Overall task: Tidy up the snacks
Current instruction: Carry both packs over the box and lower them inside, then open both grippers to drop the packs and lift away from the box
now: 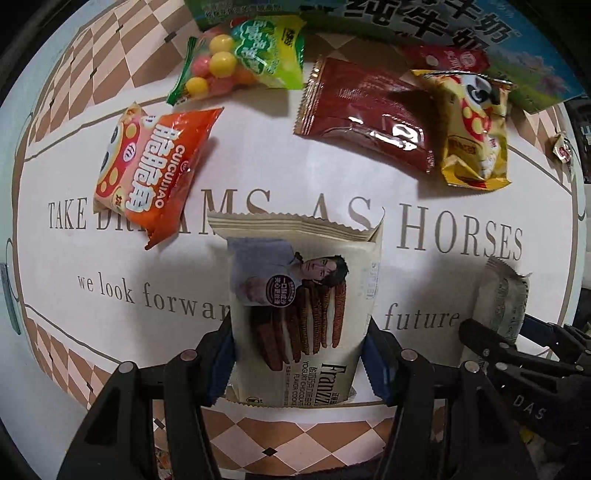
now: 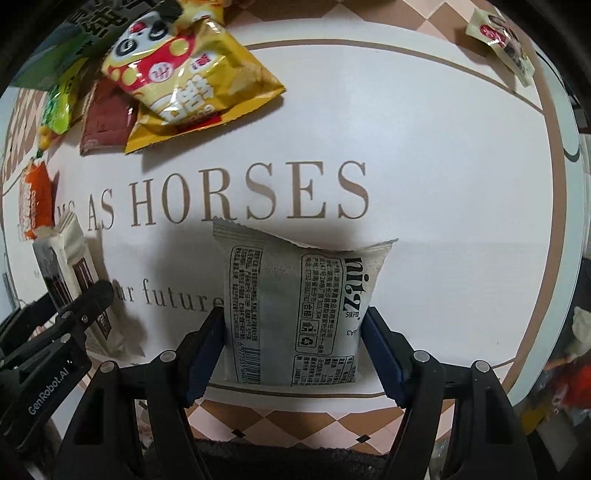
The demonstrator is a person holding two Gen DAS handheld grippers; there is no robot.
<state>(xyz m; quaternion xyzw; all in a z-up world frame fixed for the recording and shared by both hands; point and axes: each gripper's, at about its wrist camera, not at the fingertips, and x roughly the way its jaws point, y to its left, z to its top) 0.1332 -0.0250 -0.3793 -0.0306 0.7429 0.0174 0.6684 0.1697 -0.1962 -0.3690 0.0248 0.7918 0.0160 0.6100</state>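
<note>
My left gripper is shut on a beige Franzzi cookie pack, held upright above the white tablecloth. In the right wrist view my right gripper is shut on a grey Franzzi pack, its printed back facing the camera. Each gripper shows in the other's view: the right gripper with its pack at the lower right, the left gripper with its pack at the lower left. Loose snacks lie beyond: an orange bag, a candy-ball bag, a dark red pack and a yellow panda bag.
A milk carton box lies along the far edge behind the snacks. A small cream packet sits alone at the far right of the cloth. The table's near checkered border lies just below the grippers.
</note>
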